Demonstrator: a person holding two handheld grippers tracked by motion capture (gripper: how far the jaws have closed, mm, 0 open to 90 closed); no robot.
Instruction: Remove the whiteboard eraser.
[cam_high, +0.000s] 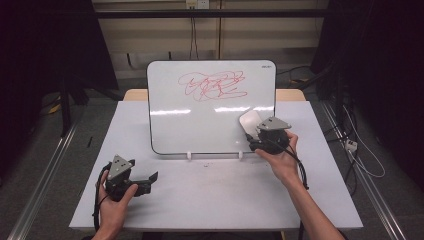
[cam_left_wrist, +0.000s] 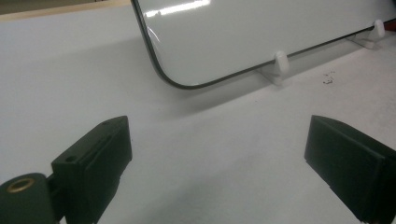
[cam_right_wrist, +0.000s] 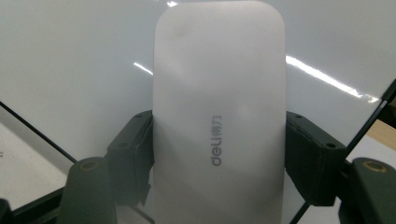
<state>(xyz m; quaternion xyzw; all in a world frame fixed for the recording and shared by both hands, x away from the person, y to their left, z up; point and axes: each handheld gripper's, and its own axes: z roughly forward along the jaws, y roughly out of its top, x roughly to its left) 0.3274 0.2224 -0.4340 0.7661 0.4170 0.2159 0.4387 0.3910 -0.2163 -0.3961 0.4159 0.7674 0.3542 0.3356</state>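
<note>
Far left on the counter (cam_high: 200, 195): left gripper (cam_high: 150, 177) resting low in the left hand (cam_high: 112, 205), fingers (cam_left_wrist: 100, 154) spread wide with nothing but bare surface between them, aimed toward the lower left corner of the whiteboard (cam_high: 200, 125) and well apart from any marking

Centre: whiteboard propped upright on two small white feet (cam_left_wrist: 280, 65), leaning slightly back, with a red scribble (cam_high: 212, 85) high up, around the middle of its upper part

Right: right gripper (cam_high: 254, 131) raised against the lower right part of the board, fingers (cam_right_wrist: 133, 154) clamped on the two long sides of a white eraser (cam_right_wrist: 219, 116), the printed brand name running along its length. Long axis of the eraser pointing away from the hand and up the board face, broad pad apparently laid on or just at the glossy surface; actual contact hard to confirm

Deciding relation: scribble lying above and to the left of the eraser, well apart, so likely a sweep up and leftward across the board, long axis kept roughly crosswise to the stroke for a wide wipe. Right hand (cam_high: 282, 160) clearly nearer; left too far and unloaded, at most useful for steadying the lower left edge
</note>
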